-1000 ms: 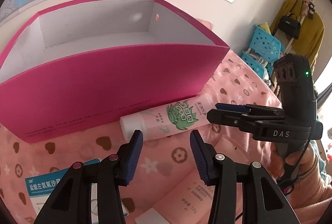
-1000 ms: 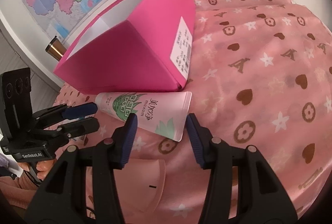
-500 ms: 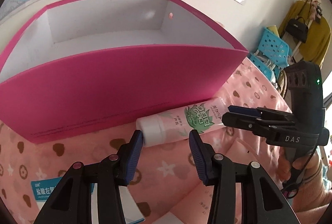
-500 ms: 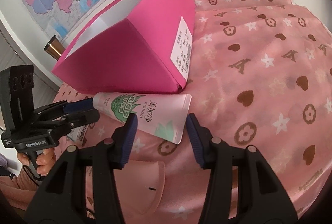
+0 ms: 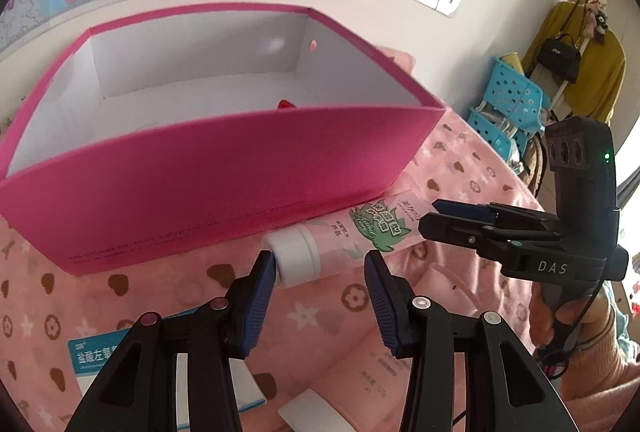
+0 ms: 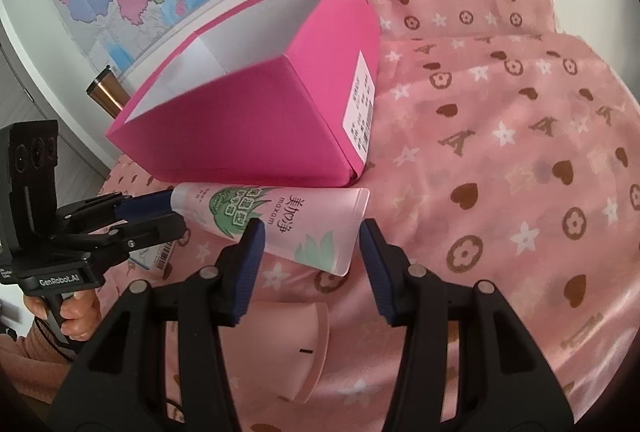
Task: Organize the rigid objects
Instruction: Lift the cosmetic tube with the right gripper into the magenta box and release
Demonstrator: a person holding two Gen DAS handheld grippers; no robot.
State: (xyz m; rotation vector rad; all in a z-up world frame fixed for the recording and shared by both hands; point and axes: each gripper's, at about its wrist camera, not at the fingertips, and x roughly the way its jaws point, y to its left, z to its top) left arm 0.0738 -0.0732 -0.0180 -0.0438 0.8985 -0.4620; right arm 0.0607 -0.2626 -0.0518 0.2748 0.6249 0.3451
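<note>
A pink tube with green leaf print and a white cap (image 5: pixel 344 240) lies on the pink cloth against the front wall of an open magenta box (image 5: pixel 224 167). My left gripper (image 5: pixel 320 268) is open, its jaws on either side of the tube's cap end. My right gripper (image 6: pixel 312 236) is open around the tube's flat crimped end (image 6: pixel 320 224). The right gripper also shows in the left wrist view (image 5: pixel 464 220), and the left gripper in the right wrist view (image 6: pixel 156 211). A small red thing (image 5: pixel 286 104) shows inside the box.
A second pink tube (image 5: pixel 360 380) and a blue-and-white medicine carton (image 5: pixel 104 356) lie near me on the cloth. A pink tube end (image 6: pixel 296 348) lies under the right gripper. A metal cup (image 6: pixel 106 93) stands behind the box. Blue baskets (image 5: pixel 508 103) stand off the bed.
My left gripper has moved forward and up, so the tube's cap now sits between its jaws. My right gripper has barely moved and stays around the tube's crimped end.
</note>
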